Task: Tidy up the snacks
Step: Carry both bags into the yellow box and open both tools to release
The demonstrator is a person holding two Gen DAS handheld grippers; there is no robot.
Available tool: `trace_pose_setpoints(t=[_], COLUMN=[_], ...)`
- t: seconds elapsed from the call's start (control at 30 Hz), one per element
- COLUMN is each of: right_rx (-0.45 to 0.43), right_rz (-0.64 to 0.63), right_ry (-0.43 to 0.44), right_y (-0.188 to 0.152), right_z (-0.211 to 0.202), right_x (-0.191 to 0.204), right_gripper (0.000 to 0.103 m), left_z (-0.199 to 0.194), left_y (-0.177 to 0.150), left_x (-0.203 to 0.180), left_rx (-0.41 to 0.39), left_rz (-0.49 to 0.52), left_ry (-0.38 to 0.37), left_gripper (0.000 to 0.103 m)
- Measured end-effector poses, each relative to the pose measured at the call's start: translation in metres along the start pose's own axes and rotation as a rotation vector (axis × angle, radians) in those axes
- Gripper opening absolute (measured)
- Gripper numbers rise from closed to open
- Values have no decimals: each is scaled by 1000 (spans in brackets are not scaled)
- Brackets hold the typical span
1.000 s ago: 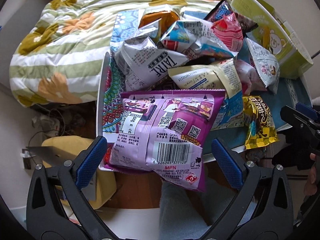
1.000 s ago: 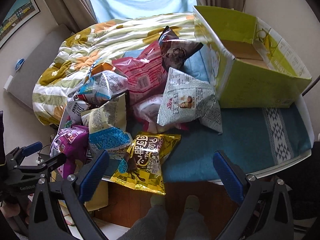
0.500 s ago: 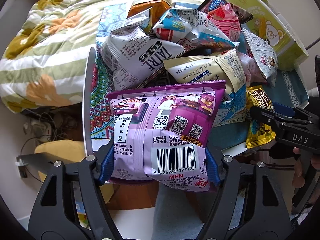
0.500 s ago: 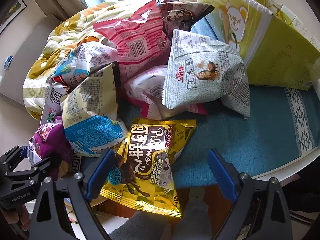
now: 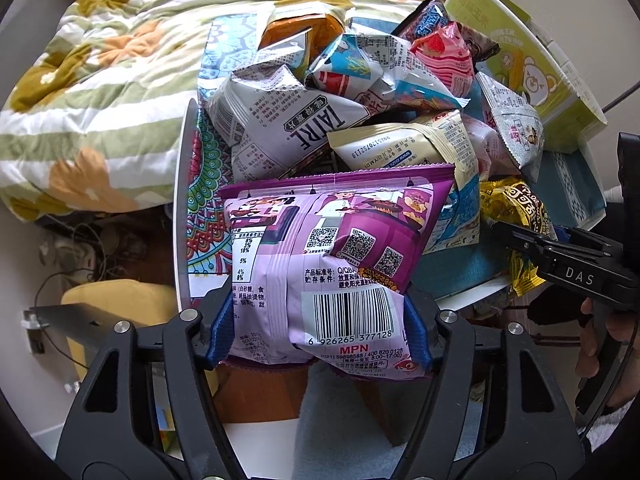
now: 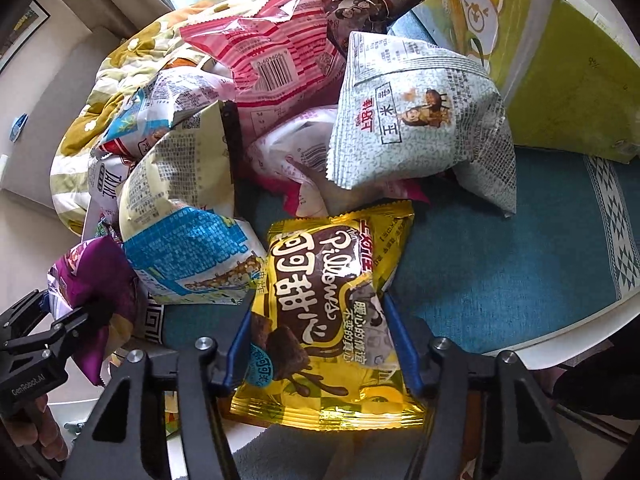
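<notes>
Snacks point(image 5: 340, 264) (2 clamped, table-edge)

Both wrist views steeply down, close over table edge point(image 5: 182, 200); sharing snack pile point(image 6: 280, 80)

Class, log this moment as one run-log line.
left claw: shut on purple bag | right claw: shut on yellow bag | green box: unreached

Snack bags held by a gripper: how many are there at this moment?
2. The purple bag is pinched in the left gripper at the table's near edge. The yellow bag is pinched in the right gripper, whose jaws have just been closing. Other bags lie loose.
</notes>
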State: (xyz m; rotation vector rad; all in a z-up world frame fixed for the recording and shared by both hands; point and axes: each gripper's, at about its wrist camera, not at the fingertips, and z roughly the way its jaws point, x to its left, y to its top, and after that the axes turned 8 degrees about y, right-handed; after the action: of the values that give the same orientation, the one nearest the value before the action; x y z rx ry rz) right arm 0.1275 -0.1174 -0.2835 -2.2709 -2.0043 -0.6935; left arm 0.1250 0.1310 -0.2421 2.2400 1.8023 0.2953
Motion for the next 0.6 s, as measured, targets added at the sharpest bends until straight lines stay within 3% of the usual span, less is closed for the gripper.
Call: trace_pose_setpoints(t=[0.37, 0.6], right_rx=[-43, -141], right_rz=[-17, -54], right_ry=[41, 49], right_y=[-9, -5], right_z=[-37, -79], right_x=[11, 28], right_gripper=[53, 53], left_z=[-44, -81], left_y=[-5, 21], left_x=[6, -1], left_rx=[-66, -171], left_rz=[-15, 14], left_ry=[-16, -15], left_gripper=[64, 64])
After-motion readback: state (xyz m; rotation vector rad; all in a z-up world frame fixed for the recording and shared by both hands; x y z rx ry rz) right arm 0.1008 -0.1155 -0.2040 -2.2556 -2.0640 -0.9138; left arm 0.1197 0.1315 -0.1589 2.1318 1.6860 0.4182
